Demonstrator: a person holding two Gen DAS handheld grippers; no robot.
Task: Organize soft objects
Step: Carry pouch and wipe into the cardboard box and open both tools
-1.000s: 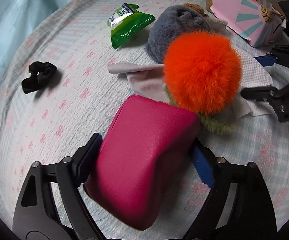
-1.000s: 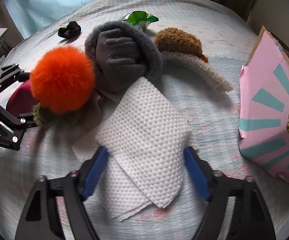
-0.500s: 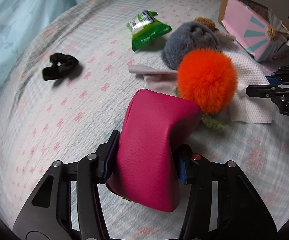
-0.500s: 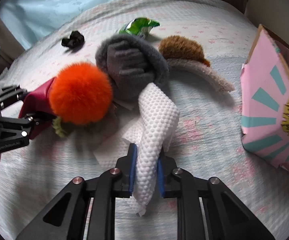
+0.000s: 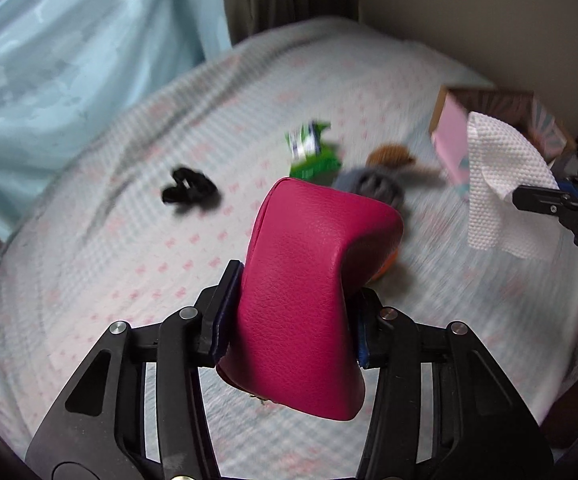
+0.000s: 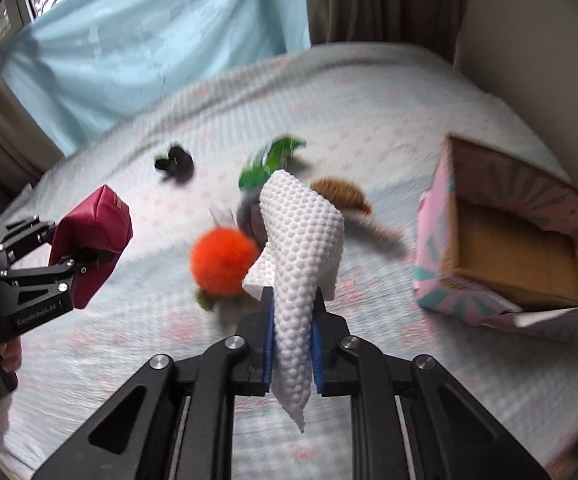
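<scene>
My left gripper (image 5: pixel 295 320) is shut on a magenta leather pouch (image 5: pixel 313 260), held up above the bed; the right wrist view shows this gripper (image 6: pixel 77 256) and pouch (image 6: pixel 93 236) at the left. Between the blue pads of my right gripper (image 6: pixel 292 340), which is shut, a white textured cloth (image 6: pixel 301 240) is pinched and hangs clear of the bed. On the bedspread below lie an orange pompom (image 6: pixel 225 260), a grey fuzzy item (image 6: pixel 249 216) and a brown fuzzy item (image 6: pixel 339 192). The left wrist view shows the right gripper (image 5: pixel 529 200) with the cloth (image 5: pixel 501 184) at the right.
An open pink and teal cardboard box (image 6: pixel 437 240) stands on the bed at the right. A green snack packet (image 6: pixel 269 164) and a black scrunchie (image 6: pixel 175 164) lie farther back. Blue curtains hang behind the bed, and a wall runs along its right side. A person's hand (image 6: pixel 9 356) grips the left handle.
Both grippers closed, the left on the pouch and the right on the white cloth, then rose well above the bed, lifting both items off the pile.
</scene>
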